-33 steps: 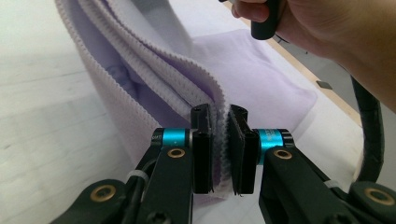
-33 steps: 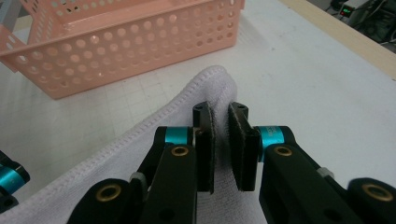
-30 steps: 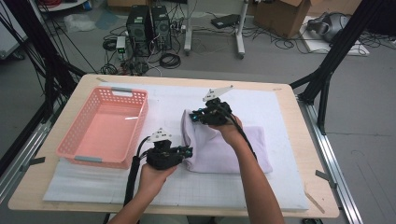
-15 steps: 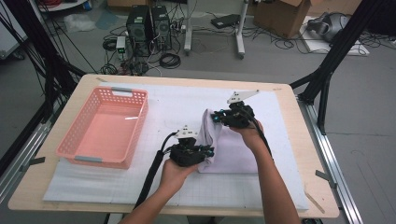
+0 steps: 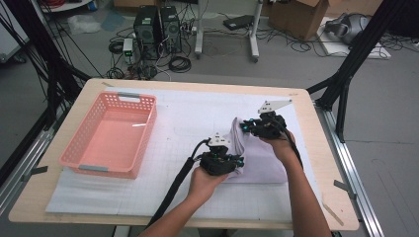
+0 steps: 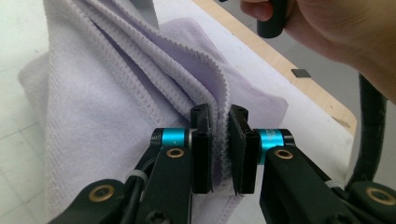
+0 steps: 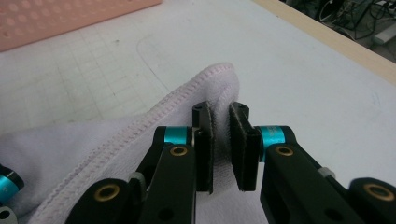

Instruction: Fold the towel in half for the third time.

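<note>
Lilac towel [image 5: 257, 155]: lies folded on the white mat [image 5: 192, 116], at the right half of the table [image 5: 89, 89], pinched at two spots along its left edge; seen again in the left gripper view [image 6: 93, 121] and the right gripper view [image 7: 70, 144].
Left gripper [image 5: 236, 162]: held at the towel's near left corner, jaws nearly together and clamped on the stitched hem, several folded layers rising beyond the pads [image 6: 201, 154].
Right gripper [image 5: 244, 127]: held at the towel's far left corner, jaws nearly together and clamped on a raised fold of cloth, pink-stitched hem curving over the tips [image 7: 219, 114].
Left hand [image 5: 205, 180]: wrapped round the near gripper, forearm entering from the bottom edge.
Right hand [image 5: 279, 145]: wrapped round the far gripper, resting above the towel's right part.
Pink basket [image 5: 81, 148]: set at the left side of the mat, well apart from the towel, handles at its near and far ends.
Cable [image 5: 173, 192]: trails from the left gripper toward the table's near edge.
</note>
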`<action>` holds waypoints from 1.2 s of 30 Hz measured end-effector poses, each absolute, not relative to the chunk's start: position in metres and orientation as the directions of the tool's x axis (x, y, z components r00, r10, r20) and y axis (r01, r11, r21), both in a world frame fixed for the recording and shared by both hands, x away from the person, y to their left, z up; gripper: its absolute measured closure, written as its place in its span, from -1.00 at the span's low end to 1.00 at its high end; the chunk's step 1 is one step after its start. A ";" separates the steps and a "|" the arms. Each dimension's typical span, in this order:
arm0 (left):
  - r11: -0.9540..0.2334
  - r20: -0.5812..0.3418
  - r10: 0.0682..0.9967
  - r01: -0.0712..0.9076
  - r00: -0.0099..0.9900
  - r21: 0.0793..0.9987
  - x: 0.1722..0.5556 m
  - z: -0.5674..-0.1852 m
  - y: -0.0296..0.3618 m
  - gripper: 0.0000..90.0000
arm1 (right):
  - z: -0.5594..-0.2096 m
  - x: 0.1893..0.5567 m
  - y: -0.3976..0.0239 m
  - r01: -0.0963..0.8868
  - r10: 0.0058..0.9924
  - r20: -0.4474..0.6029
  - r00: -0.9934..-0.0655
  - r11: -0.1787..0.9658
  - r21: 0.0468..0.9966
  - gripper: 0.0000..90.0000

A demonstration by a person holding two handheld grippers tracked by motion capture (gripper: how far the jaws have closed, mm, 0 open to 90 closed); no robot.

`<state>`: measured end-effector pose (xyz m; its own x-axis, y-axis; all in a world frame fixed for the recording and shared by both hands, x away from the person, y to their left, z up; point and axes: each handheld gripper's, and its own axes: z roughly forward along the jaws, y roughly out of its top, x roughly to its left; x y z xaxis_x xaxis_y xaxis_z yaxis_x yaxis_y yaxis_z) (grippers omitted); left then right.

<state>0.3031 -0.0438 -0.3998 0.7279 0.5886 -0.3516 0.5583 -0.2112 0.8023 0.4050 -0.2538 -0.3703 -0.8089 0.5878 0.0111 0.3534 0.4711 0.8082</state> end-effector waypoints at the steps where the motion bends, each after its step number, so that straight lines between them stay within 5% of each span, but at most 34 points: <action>1: -0.213 -0.349 0.591 0.558 0.727 0.802 0.303 -0.400 -0.045 0.76 | -0.371 0.405 -0.256 0.355 0.589 0.009 -0.808 0.475 0.805 0.80; 9: -0.184 -0.315 0.595 0.506 0.740 0.842 0.300 -0.390 -0.027 -0.03 | -0.381 0.405 -0.274 0.372 0.615 0.008 -0.789 0.468 0.802 0.81; 26: -0.082 -0.285 0.689 0.462 0.667 0.883 0.300 -0.401 0.070 -0.07 | -0.390 0.397 -0.299 0.402 0.666 -0.039 -0.745 0.494 0.771 0.78; 36: -0.113 -0.238 0.694 0.430 0.680 0.896 0.304 -0.412 0.088 -0.10 | -0.383 0.375 -0.320 0.475 0.794 -0.032 -0.608 0.395 0.786 0.21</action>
<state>0.3040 0.0884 -0.4116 0.6796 0.6938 -0.2382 0.4295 -0.1131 0.8959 0.3746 -0.3197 -0.3833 -0.6076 0.7936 -0.0315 0.4755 0.3952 0.7859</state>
